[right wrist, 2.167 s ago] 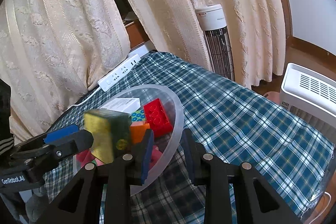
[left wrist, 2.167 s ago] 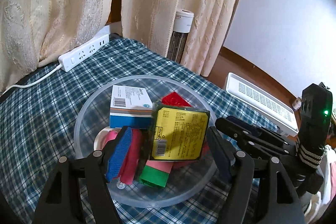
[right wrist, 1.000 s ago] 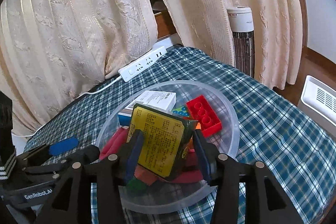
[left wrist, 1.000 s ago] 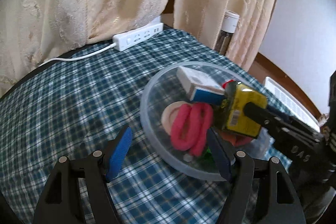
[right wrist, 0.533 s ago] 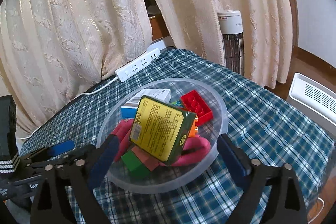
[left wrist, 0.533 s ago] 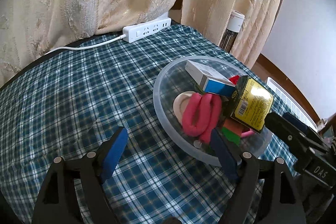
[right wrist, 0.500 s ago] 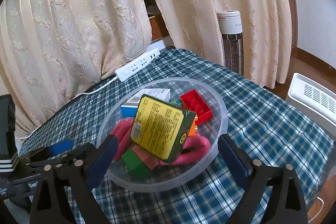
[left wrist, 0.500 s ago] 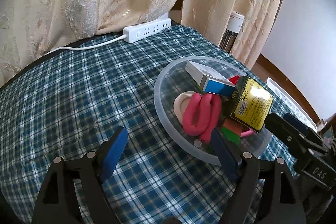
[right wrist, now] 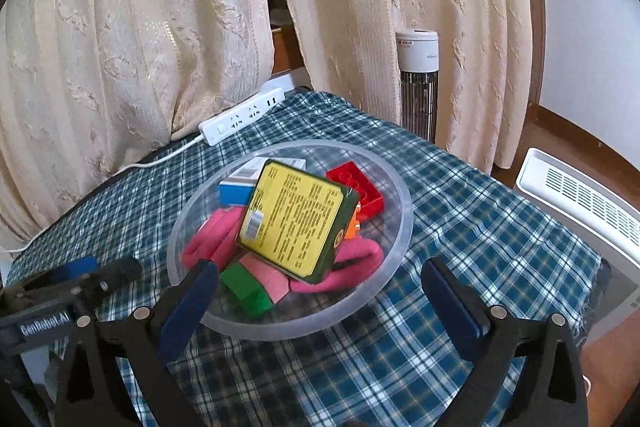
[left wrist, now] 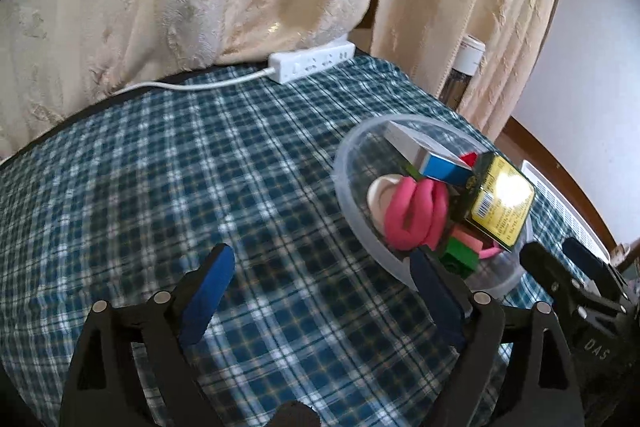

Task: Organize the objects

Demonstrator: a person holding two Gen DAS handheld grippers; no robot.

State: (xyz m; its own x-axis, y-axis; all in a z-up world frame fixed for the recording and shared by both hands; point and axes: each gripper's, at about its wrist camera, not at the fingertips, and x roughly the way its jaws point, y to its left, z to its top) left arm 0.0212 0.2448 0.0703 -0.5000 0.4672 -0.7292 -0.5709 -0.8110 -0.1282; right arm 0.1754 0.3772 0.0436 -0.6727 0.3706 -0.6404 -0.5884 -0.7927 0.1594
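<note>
Released since a second ago, the yellow box (right wrist: 295, 223) lies tilted atop the toys in the clear bowl (right wrist: 404, 227), both the left gripper (left wrist: 320, 277) and right gripper (right wrist: 320, 283) having just spread empty, so a nudge could slide it out.

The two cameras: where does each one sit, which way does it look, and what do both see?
Left wrist: on the left gripper, looking down at the checked cloth; bowl at right, right gripper beyond.
Right wrist: on the right gripper, facing the bowl; left gripper at lower left.
Shared: bowl, yellow box, power strip.
</note>
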